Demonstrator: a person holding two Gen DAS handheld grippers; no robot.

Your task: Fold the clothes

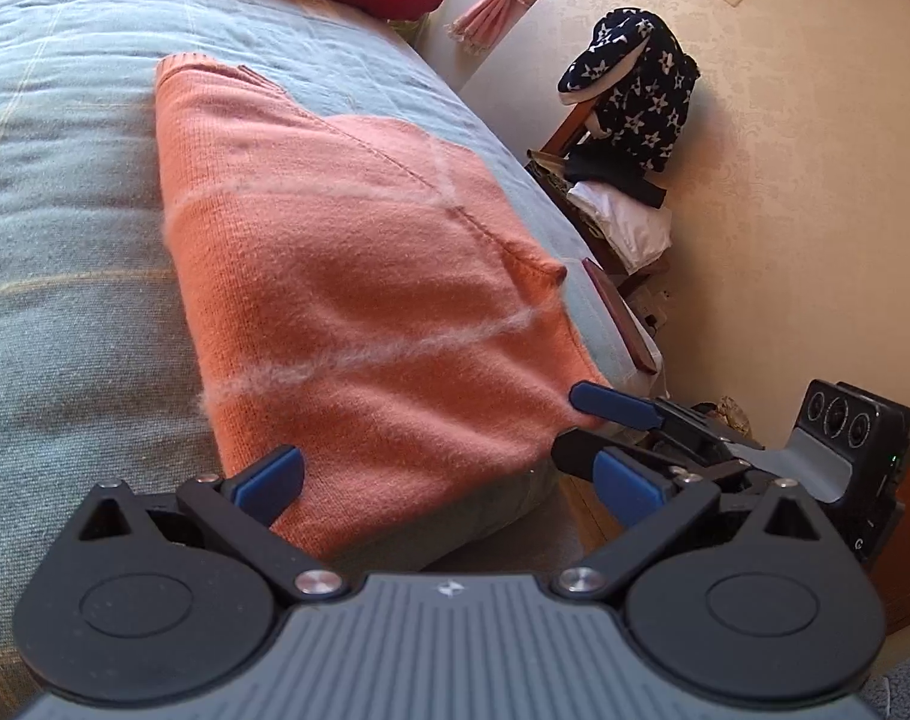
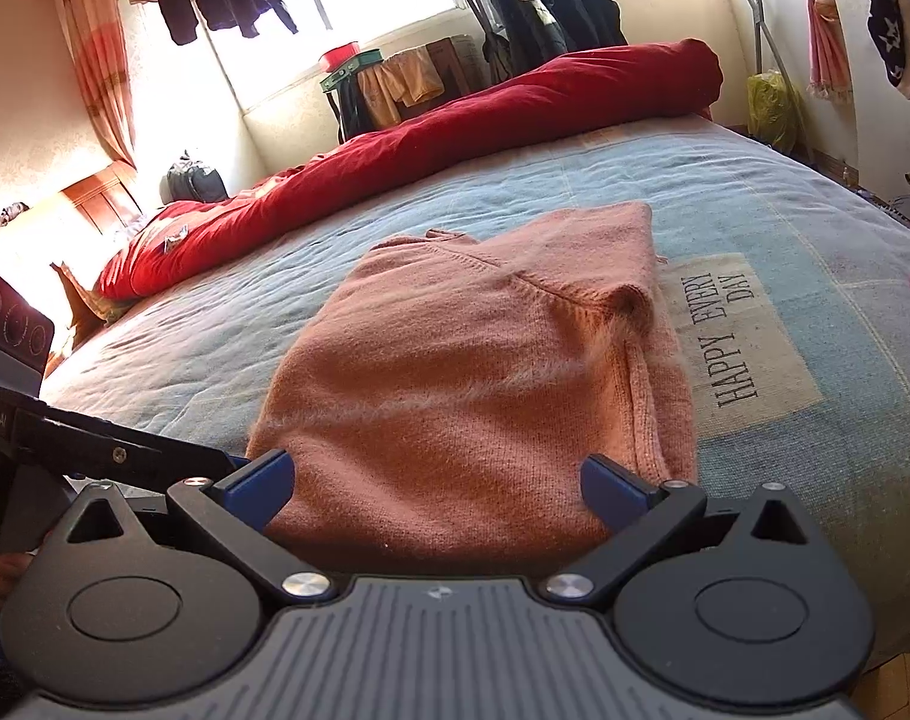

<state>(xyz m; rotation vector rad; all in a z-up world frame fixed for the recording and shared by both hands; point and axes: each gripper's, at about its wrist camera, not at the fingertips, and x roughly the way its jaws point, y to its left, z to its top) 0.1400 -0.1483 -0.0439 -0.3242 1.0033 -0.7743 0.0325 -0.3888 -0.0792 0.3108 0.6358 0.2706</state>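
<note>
A folded orange knit sweater (image 1: 347, 276) with pale fuzzy stripes lies on the blue bedspread (image 1: 65, 192). My left gripper (image 1: 449, 480) is open wide at the sweater's near edge, its left pad over the knit and its right pad off the bed's side. Beside it, my right gripper (image 1: 571, 423) reaches in at the sweater's near right corner. In the right wrist view the sweater (image 2: 472, 372) fills the middle and my right gripper (image 2: 440, 486) is open, straddling its near edge. A black finger of the left gripper (image 2: 125, 444) comes in from the left.
A rolled red quilt (image 2: 455, 120) lies along the far side of the bed. A star-patterned garment (image 1: 634, 96) hangs over a chair piled with clothes by the wall. A dark red flat object (image 1: 619, 318) rests at the bed's edge. Hanging clothes (image 2: 544, 6) stand by the window.
</note>
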